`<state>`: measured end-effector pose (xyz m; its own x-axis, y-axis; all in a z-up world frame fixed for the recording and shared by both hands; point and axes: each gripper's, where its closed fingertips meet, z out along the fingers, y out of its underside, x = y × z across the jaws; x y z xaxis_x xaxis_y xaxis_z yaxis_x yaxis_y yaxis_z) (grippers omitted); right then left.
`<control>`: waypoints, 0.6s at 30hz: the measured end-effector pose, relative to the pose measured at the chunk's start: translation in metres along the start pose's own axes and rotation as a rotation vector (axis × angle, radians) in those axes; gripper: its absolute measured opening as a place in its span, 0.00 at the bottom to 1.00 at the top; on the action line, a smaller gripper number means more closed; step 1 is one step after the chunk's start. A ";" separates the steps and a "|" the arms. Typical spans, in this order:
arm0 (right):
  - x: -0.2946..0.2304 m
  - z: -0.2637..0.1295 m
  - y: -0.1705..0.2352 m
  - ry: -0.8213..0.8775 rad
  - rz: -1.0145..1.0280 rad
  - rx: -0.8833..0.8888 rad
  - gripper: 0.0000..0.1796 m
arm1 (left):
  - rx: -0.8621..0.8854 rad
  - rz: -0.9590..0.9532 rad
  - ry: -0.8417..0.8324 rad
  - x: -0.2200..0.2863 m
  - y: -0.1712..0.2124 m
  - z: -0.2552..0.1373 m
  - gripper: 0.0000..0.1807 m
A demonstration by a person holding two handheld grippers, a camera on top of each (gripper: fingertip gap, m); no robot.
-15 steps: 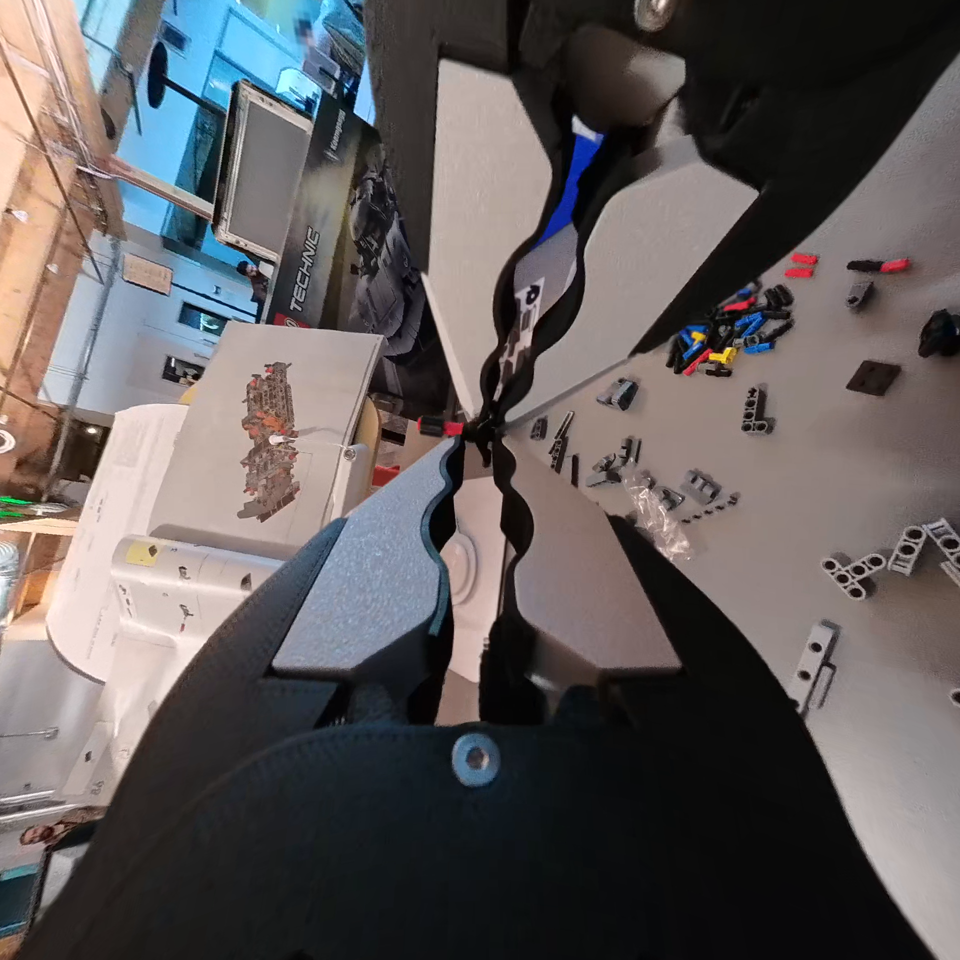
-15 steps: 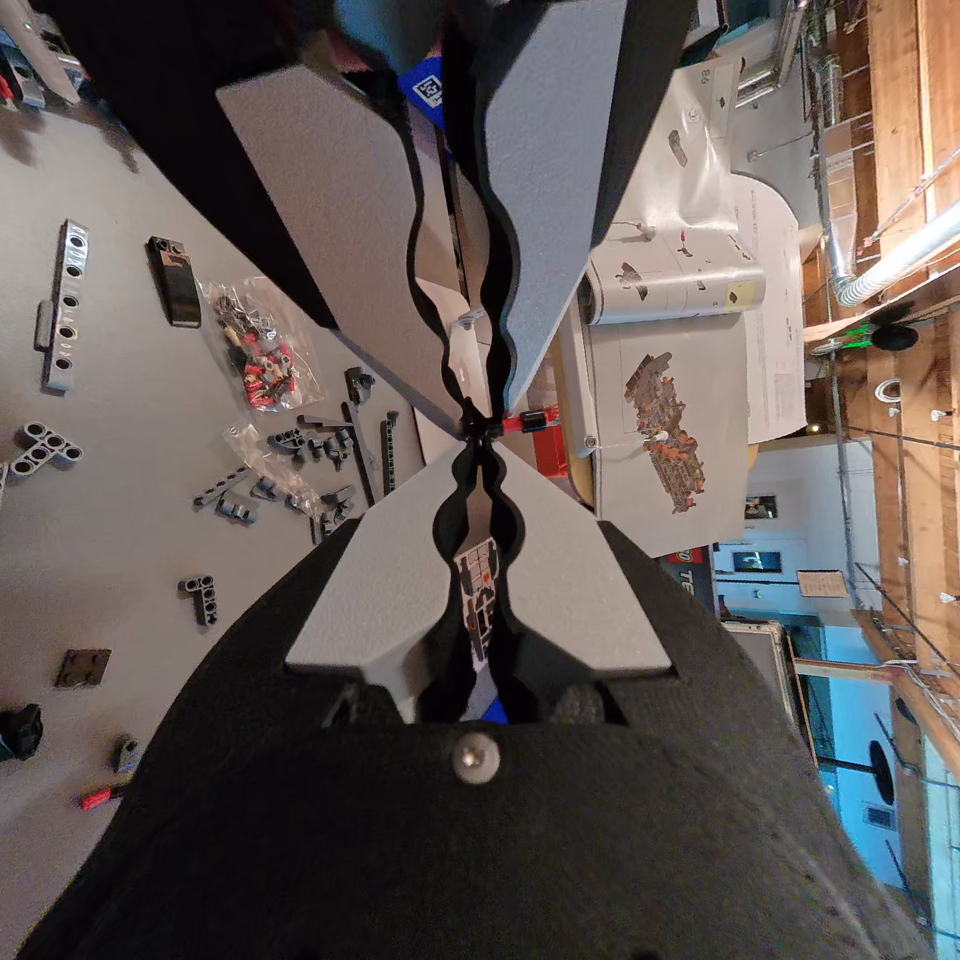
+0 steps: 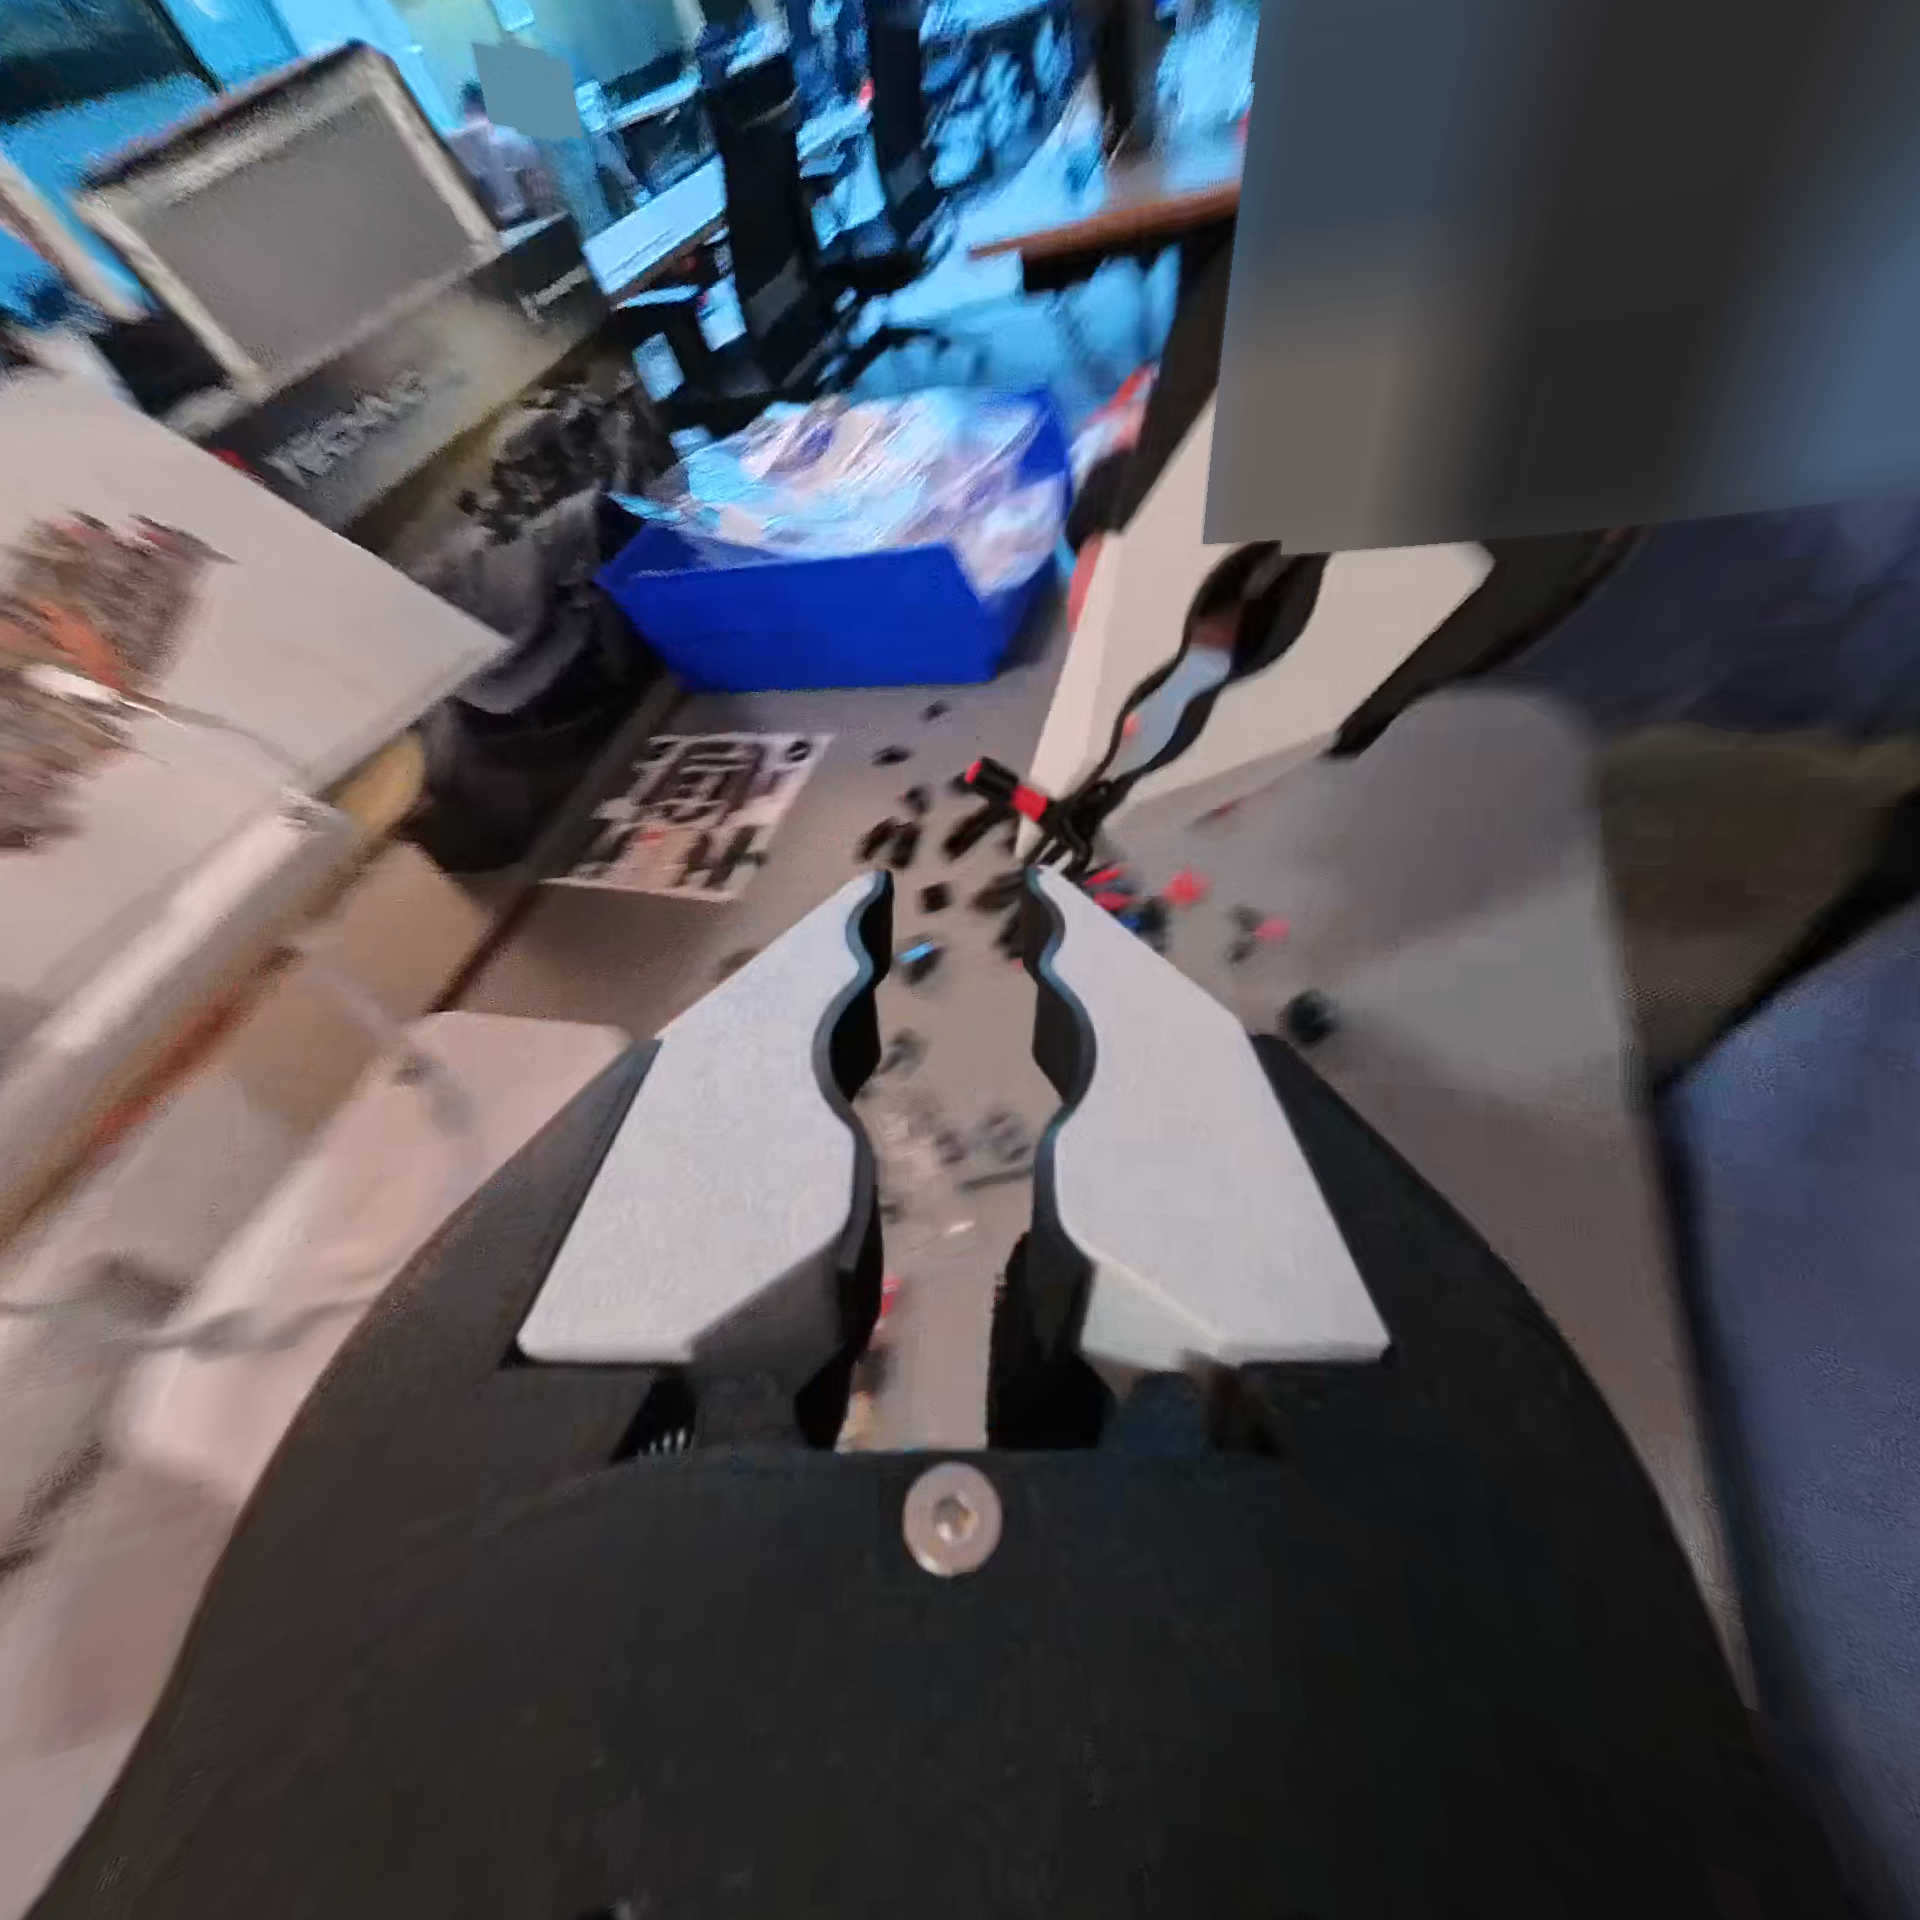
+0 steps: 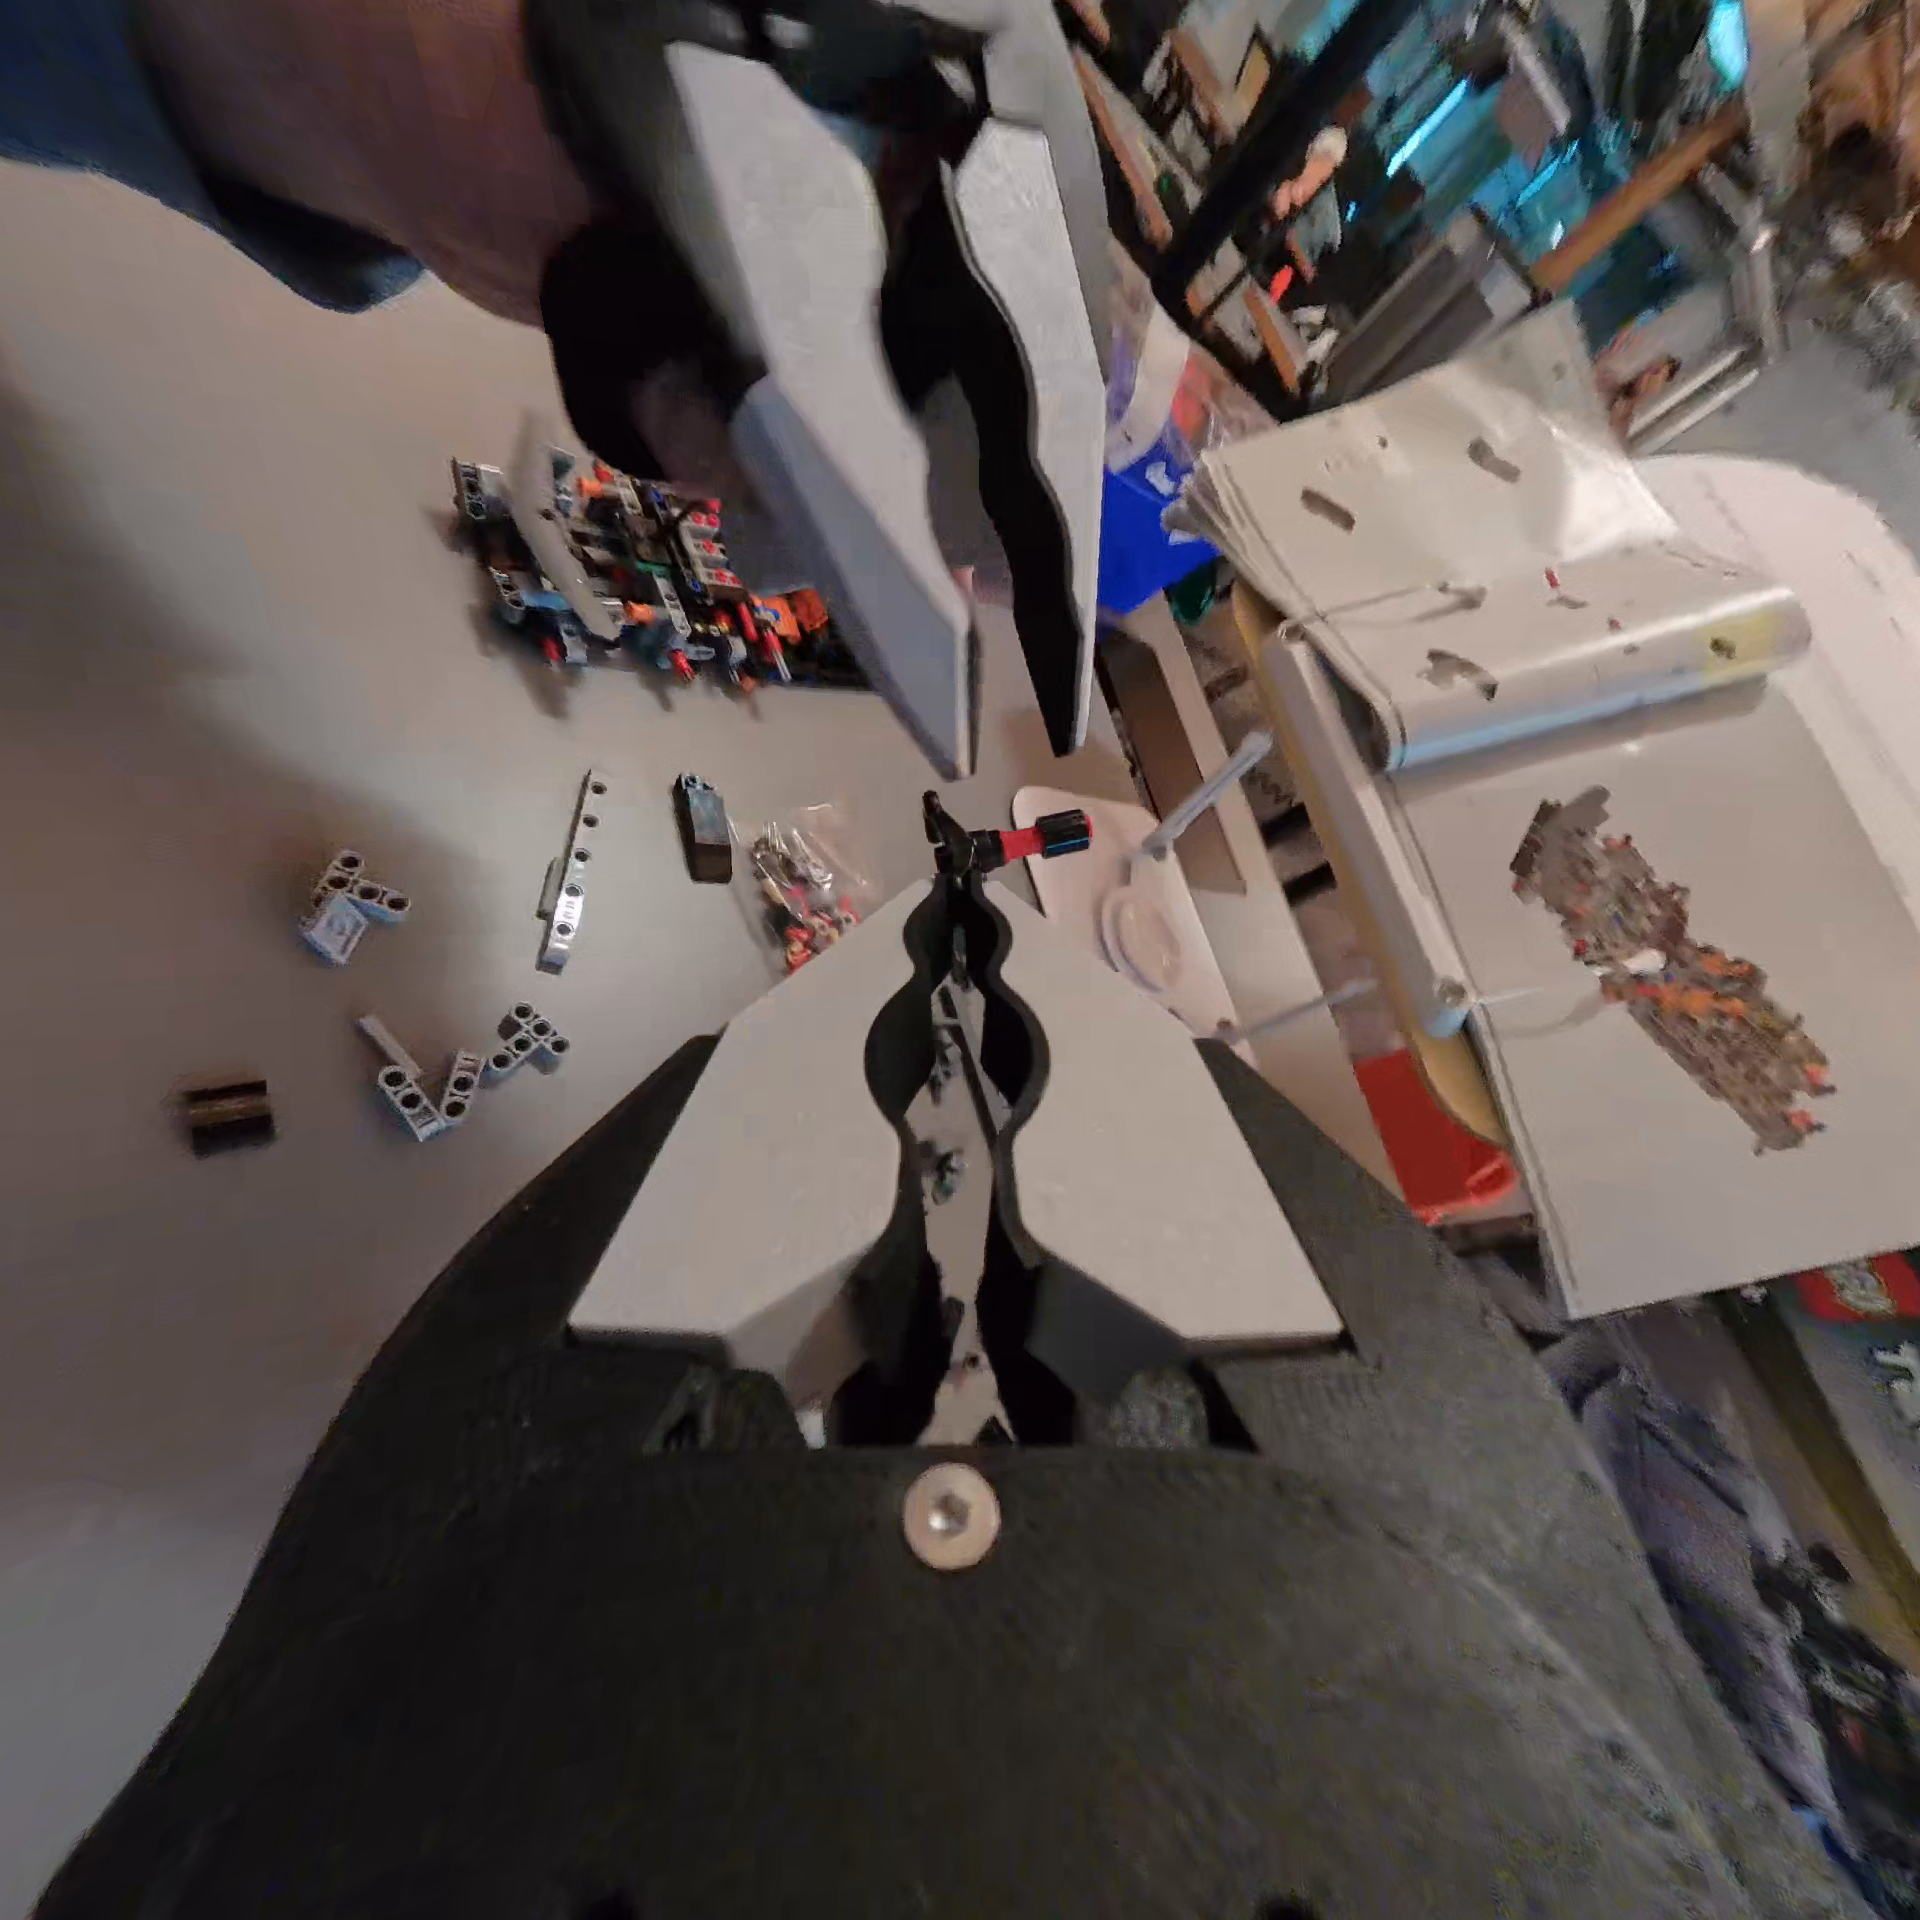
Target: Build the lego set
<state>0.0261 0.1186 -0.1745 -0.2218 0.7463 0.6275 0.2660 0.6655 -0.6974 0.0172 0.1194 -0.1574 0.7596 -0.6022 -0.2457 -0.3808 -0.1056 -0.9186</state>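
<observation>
My right gripper (image 4: 951, 883) is shut on a small black connector with a red axle and a black end (image 4: 1003, 840), held above the grey table (image 4: 208, 727). It also shows in the left wrist view (image 3: 1013, 795), held by the right gripper (image 3: 1070, 821) just beyond my left fingertips. My left gripper (image 3: 958, 883) is open and empty. In the right wrist view the left gripper (image 4: 1013, 758) hangs open just above the piece, apart from it. A partly built lego assembly (image 4: 644, 582) lies on the table behind it.
Loose grey beams (image 4: 566, 883), L-shaped pieces (image 4: 457, 1070), a black block (image 4: 229, 1117) and a bag of small parts (image 4: 805, 883) lie on the table. An open instruction booklet (image 4: 1507, 582) stands at the right. A blue bin (image 3: 810, 623) and a sticker sheet (image 3: 707, 810) lie farther off.
Both grippers met tip to tip on the small piece; now the left gripper has opened, let go and pulled away. The right gripper still holds the piece. Both views have swung round.
</observation>
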 end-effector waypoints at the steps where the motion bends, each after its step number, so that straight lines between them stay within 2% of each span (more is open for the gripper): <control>1: -0.004 -0.002 -0.001 0.013 -0.046 0.019 0.00 | 0.061 -0.100 0.065 0.005 -0.004 -0.002 0.11; 3: -0.011 -0.005 -0.005 0.039 -0.117 0.038 0.00 | 0.147 -0.257 0.171 0.013 -0.009 -0.006 0.10; 6: -0.014 -0.006 -0.008 0.088 -0.209 0.020 0.00 | 0.199 -0.382 0.273 0.024 -0.010 -0.004 0.09; 12: -0.017 -0.009 -0.012 0.110 -0.303 -0.003 0.00 | 0.256 -0.427 0.333 0.035 -0.017 -0.003 0.04; 18: -0.014 -0.012 -0.014 0.143 -0.370 -0.014 0.00 | 0.294 -0.459 0.357 0.035 -0.020 -0.004 0.03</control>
<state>0.0366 0.0985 -0.1698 -0.1724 0.4458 0.8783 0.2059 0.8883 -0.4105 0.0496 0.0970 -0.1462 0.5693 -0.7786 0.2638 0.1393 -0.2249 -0.9644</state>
